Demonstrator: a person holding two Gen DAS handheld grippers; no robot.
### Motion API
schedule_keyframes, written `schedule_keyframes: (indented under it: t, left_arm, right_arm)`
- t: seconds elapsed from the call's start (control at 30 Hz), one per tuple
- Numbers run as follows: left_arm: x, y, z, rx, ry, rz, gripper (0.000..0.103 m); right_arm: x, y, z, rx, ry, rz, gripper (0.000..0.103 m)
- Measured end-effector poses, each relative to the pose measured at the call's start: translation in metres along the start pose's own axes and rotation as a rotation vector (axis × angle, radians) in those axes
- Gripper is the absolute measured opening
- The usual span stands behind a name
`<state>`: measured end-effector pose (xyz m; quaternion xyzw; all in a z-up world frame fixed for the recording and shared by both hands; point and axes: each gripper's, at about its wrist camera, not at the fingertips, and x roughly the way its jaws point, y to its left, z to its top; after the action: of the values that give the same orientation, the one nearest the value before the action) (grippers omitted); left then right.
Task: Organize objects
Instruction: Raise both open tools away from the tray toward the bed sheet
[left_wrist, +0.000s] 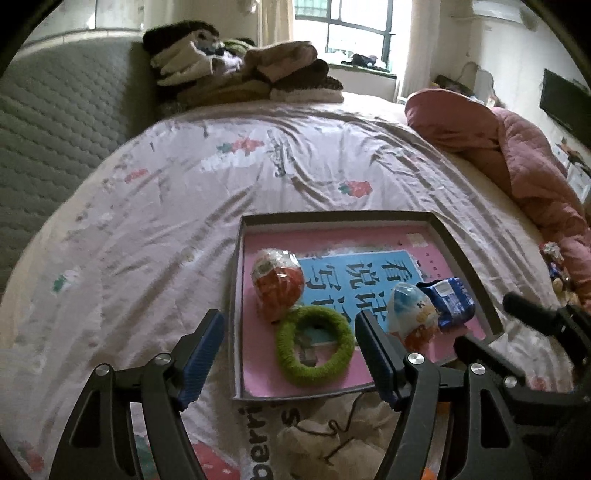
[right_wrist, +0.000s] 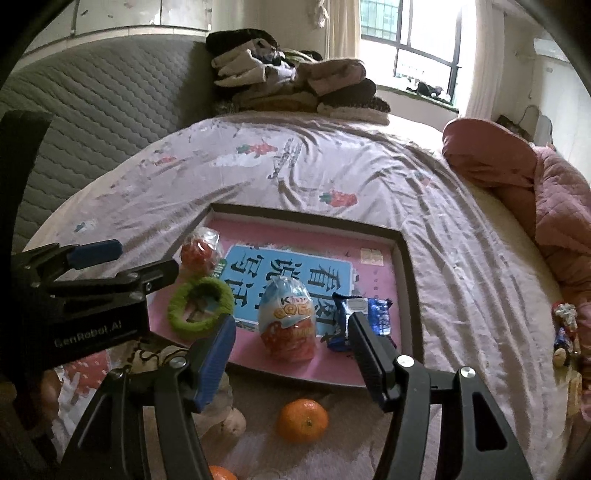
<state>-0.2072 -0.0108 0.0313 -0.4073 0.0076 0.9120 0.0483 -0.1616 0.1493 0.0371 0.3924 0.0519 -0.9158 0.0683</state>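
both the left gripper (left_wrist: 288, 354) and right gripper (right_wrist: 291, 354) hover with fingers spread and empty above the shallow tray (right_wrist: 410, 295) on the bed (left_wrist: 147, 221), which holds two wrapped eggs, a green hair tie (left_wrist: 314, 347) and a blue snack packet (right_wrist: 365, 314).

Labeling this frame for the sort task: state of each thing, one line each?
left tongs: open, empty
right tongs: open, empty
box: open, on bed
green ring: flat in box
blue egg: in box, wrapped
orange egg: in box, wrapped
blue packet: in box
tangerine: outside box
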Motion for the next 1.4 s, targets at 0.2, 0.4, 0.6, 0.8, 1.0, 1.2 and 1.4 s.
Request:
schedule_keyframes:
  t: [0.2, 0.4, 0.6, 0.8, 1.0, 1.2, 1.4]
  left_arm:
    - [-0.017, -0.004, 0.0, 0.012, -0.022, -0.003, 0.075]
    - [-0.033, -0.005, 0.0, 0.016, -0.054, 0.0, 0.075]
    - [-0.049, -0.008, 0.001, 0.024, -0.08, -0.008, 0.075]
    - [-0.057, -0.014, -0.002, 0.036, -0.088, -0.003, 0.075]
    - [-0.064, -0.021, -0.007, 0.056, -0.099, 0.012, 0.075]
    - [-0.066, -0.024, -0.009, 0.059, -0.101, 0.008, 0.075]
    - [-0.066, -0.025, -0.015, 0.067, -0.09, 0.012, 0.075]
  right_arm:
    - [-0.017, 0.0, 0.002, 0.003, -0.029, -0.001, 0.063]
    - [-0.032, -0.002, 0.004, 0.005, -0.059, -0.003, 0.063]
    - [-0.05, -0.006, 0.007, 0.016, -0.098, 0.001, 0.063]
    - [-0.059, -0.009, 0.007, 0.024, -0.121, -0.001, 0.063]
    - [-0.061, -0.012, 0.006, 0.03, -0.12, 0.0, 0.063]
    - [-0.064, -0.016, 0.003, 0.035, -0.119, 0.007, 0.063]
    - [-0.068, -0.018, -0.002, 0.035, -0.119, 0.004, 0.063]
